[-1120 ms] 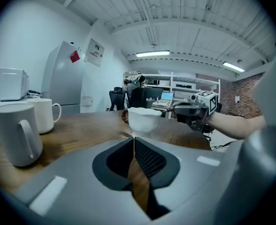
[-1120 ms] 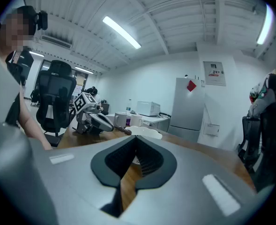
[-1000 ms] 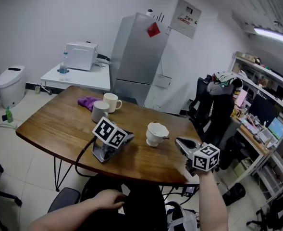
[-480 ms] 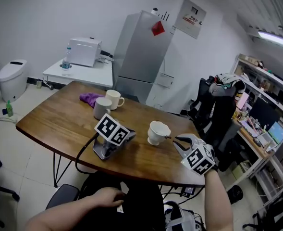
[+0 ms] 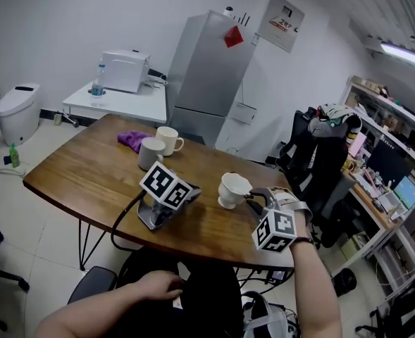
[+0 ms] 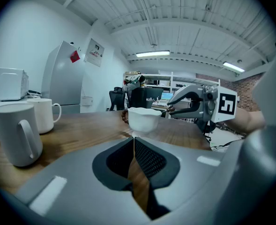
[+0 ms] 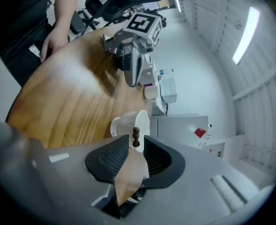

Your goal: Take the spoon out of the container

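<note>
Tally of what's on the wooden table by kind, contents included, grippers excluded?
Mugs: 2 (tall grey mug, white mug)
White footed cup: 1
Dark-handled spoon, standing in that cup: 1
Purple cloth: 1
Total: 5

A white footed container (image 5: pixel 234 189) stands upright on the wooden table (image 5: pixel 87 178), near its right end. The spoon (image 7: pixel 136 137) rests inside, its dark beaded handle tip leaning out over the rim.
</note>
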### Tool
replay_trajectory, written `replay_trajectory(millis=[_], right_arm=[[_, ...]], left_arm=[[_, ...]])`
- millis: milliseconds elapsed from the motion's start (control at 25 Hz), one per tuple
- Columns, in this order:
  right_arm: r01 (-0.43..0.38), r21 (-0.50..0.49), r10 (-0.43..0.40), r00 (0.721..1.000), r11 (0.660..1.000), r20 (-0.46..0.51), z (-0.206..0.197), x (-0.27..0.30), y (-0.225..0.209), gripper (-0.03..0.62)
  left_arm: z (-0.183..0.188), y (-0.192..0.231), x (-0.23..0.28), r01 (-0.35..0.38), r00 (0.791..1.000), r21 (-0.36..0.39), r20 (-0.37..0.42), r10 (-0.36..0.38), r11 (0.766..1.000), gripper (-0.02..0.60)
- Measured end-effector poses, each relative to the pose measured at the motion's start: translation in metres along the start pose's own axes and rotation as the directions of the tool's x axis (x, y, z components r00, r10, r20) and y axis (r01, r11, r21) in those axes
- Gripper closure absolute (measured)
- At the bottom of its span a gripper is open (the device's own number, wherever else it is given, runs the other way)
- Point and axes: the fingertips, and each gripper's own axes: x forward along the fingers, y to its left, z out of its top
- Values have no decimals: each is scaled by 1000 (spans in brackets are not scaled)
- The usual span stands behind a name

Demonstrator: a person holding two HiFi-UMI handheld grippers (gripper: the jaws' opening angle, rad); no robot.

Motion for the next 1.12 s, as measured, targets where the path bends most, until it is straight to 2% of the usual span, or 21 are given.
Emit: replay_trajectory(millis=[280, 480, 640, 760, 960, 1120], right_arm=[[38, -131, -45, 997, 991, -56, -3, 5, 2, 544], [80, -106, -84, 996, 991, -34, -3, 0, -5, 548], [125, 27, -126, 992, 992, 12, -7, -9, -20, 549], [144, 164, -154, 987, 976, 52, -12, -17, -32, 549], [207, 363, -243, 969, 909, 54, -34, -28, -53, 549], [235, 504, -274, 962, 831, 4, -63, -28, -60, 549]], left_arm=[[0, -1, 0, 0, 1000, 0, 0, 0, 1000, 569], [0, -1, 0, 1, 1000, 0, -1, -1, 1000, 569], [0, 0, 0, 0, 1000, 0, -1, 0, 1000, 569], [0, 0, 0, 0, 1000, 0, -1, 0, 1000, 569], [0, 0, 0, 1, 1000, 0, -2, -1, 1000, 569], [0, 0, 0, 1, 1000, 0, -1, -1, 1000, 569]])
